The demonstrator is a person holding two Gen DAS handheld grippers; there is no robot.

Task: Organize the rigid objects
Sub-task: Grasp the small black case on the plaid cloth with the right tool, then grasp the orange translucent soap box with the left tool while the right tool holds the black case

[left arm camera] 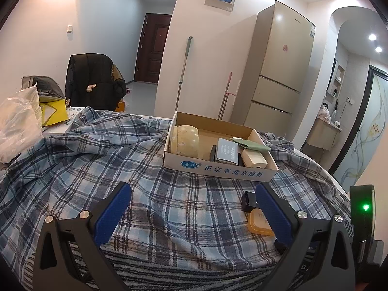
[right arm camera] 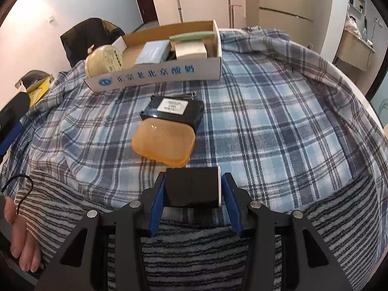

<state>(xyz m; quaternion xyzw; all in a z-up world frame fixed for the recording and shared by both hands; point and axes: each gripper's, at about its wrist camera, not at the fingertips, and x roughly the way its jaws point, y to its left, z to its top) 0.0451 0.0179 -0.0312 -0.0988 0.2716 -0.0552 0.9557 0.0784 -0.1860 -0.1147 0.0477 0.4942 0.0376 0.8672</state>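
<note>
- Blue-padded fingers of the right gripper (right arm camera: 194,191) are clamped on a small black block (right arm camera: 192,186) with a white edge, low over the plaid cloth (right arm camera: 278,121).
- Just beyond it lies an orange lidded case (right arm camera: 163,143), touching a black cartridge (right arm camera: 174,111) with a white label.
- Further back stands the cardboard box (right arm camera: 157,72), holding a cream jar (right arm camera: 104,59), a grey box and a green-topped item.
- Left gripper (left arm camera: 191,215) fingers stand wide apart, holding nothing.
</note>
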